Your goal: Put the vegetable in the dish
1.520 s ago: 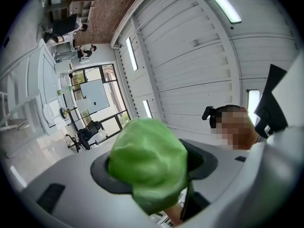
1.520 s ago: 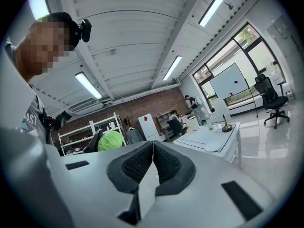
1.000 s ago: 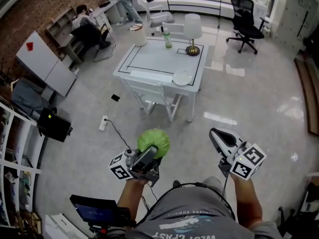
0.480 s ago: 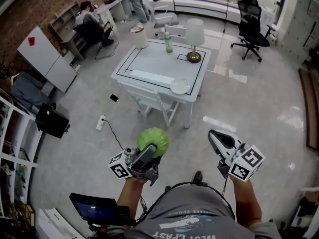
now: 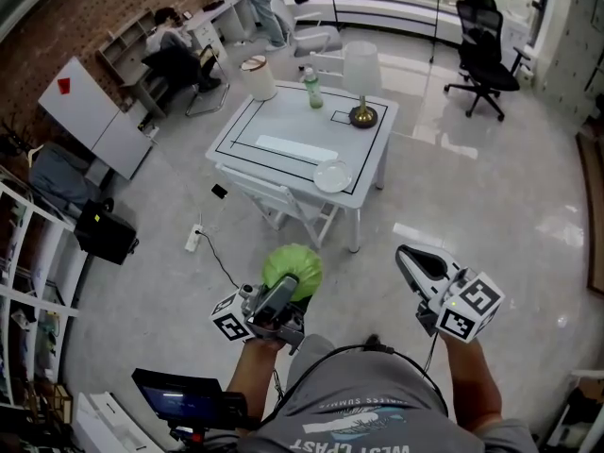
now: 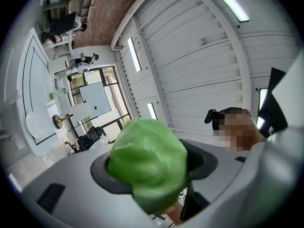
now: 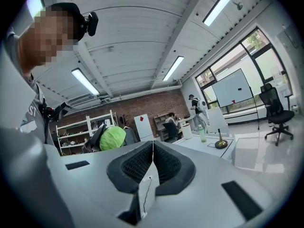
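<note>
Head view
- left hand-held gripper (image 5: 283,291): low in the frame, left of centre; jaws clamped on a cabbage (image 5: 293,268), pointing away from the person
- cabbage: round, pale green, bulging past the jaw tips; over bare floor (image 5: 472,187), well apart from the bench (image 5: 283,121)
- right hand-held gripper (image 5: 408,255): low right, level with the left one; jaws closed, nothing in them
- bench: white with a black outline, ahead of both grippers
- dish (image 5: 332,176): white, empty, on the near right corner of the bench
- lamp (image 5: 361,74): white shade, brass foot, at the far right of the bench
- bottle (image 5: 312,88): greenish, just left of the lamp

Left gripper view
- jaws: held part-way apart, both dark pads pressed on the cabbage (image 6: 147,160)
- cabbage: fills the gap and rises above the pads
- bench: at the far left edge, seen turned on its side; dish (image 6: 35,125) and lamp foot (image 6: 59,121) on it, both small

Right gripper view
- jaws: pads meet in a single seam; nothing between them
- cabbage (image 7: 112,137): to the left beyond the jaws, in the other gripper
- bench: to the right and farther off, with bottle (image 7: 203,133) and lamp foot (image 7: 221,144) on it
- dish: cannot make it out here
</note>
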`<state>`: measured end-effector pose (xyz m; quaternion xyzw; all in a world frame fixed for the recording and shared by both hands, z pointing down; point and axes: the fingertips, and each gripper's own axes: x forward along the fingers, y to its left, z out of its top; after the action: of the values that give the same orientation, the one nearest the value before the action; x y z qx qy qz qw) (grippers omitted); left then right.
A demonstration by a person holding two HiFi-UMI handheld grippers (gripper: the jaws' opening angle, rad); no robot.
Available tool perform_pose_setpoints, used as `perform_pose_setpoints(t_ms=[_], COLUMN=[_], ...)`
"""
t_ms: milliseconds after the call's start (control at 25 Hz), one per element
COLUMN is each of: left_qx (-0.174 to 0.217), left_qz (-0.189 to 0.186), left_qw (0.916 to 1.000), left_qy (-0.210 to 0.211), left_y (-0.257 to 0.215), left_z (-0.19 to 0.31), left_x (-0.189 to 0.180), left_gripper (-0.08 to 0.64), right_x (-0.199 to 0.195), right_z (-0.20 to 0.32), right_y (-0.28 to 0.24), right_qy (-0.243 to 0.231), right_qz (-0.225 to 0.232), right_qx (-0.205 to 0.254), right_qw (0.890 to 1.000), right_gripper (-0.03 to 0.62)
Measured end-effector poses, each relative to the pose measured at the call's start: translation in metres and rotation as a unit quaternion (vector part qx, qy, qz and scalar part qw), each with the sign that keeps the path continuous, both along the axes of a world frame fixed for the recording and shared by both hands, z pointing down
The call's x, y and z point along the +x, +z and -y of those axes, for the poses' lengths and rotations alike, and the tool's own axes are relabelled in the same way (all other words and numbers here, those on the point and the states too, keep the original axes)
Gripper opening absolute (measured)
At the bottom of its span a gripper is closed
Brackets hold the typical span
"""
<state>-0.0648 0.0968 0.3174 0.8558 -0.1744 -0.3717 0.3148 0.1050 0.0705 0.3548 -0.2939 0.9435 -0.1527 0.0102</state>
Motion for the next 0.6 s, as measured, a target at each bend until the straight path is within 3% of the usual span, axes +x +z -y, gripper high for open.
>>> perform_pose_setpoints(t_ms=[320,600], left_qx=[-0.004,0.018], left_qz=[0.021,0.050], left_qw=[0.9993,0.9962], left_qy=[0.032,0.068], left_y=[0.013,0.005], left_z=[0.054,0.098], left_x=[-0.014,-0.044], left_gripper=[0.296,0.296], right_x=[-0.018,-0.054], right_z=[0.044,0.083], right_y=[0.017,0.008], right_qy=[0.028,0.066], right_qz=[0.004,0.004], right_qx=[-0.016,-0.009], right_qw=[0.999,0.998], right_gripper=[0.008,0.008])
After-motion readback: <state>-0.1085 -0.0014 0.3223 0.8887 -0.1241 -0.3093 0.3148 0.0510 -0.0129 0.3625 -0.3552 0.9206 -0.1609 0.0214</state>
